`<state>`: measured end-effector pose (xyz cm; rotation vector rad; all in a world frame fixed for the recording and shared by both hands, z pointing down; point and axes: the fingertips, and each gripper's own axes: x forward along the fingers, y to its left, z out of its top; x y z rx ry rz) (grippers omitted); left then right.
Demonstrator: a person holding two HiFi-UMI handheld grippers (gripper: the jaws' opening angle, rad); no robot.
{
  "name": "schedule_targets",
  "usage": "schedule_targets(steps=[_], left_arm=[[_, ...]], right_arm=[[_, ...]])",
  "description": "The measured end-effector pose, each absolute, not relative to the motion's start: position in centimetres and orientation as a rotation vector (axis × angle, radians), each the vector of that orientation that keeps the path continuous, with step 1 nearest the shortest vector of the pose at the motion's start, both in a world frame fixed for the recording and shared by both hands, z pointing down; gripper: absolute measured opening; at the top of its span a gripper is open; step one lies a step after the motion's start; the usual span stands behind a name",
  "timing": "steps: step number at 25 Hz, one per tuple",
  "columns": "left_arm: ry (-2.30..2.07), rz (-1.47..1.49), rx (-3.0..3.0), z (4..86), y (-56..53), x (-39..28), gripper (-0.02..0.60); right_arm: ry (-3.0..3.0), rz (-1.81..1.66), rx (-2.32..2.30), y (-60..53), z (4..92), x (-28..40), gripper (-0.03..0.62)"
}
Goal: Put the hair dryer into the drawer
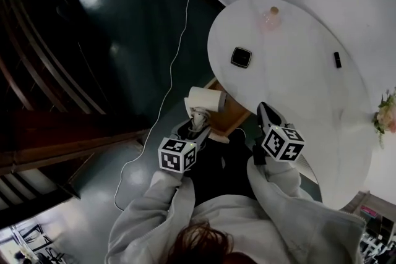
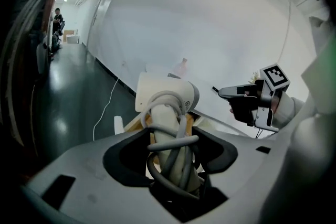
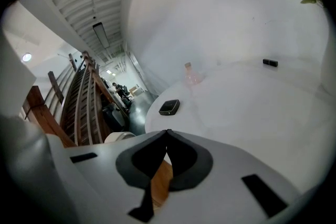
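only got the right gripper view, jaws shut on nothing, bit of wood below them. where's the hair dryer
observer: In the left gripper. Its jaws are clamped on the handle of the hair dryer, with the head sticking out past the tips.
operator: is it over the drawer
observer: The head view puts it at the left end of the open wooden drawer, just below the rim of the table. I can't tell whether it touches the drawer.
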<state>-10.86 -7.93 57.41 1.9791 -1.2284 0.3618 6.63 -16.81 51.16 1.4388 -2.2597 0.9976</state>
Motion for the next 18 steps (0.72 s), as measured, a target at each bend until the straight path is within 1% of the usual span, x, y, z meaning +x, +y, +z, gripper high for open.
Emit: schedule_targets(steps=[10,18], left_arm=[[-1.144,0.421,1.802,60.8,-5.7,-8.2,0.25],[-1.098,0.539,1.763,63.1,-6.3,-6.5,0.25]], right_arm=[[-2.248,1.032,1.339,-16.8,52.0,7.8,0.048],[-2.235,1.082,1.324,-17.0,52.9,8.7,0.048]])
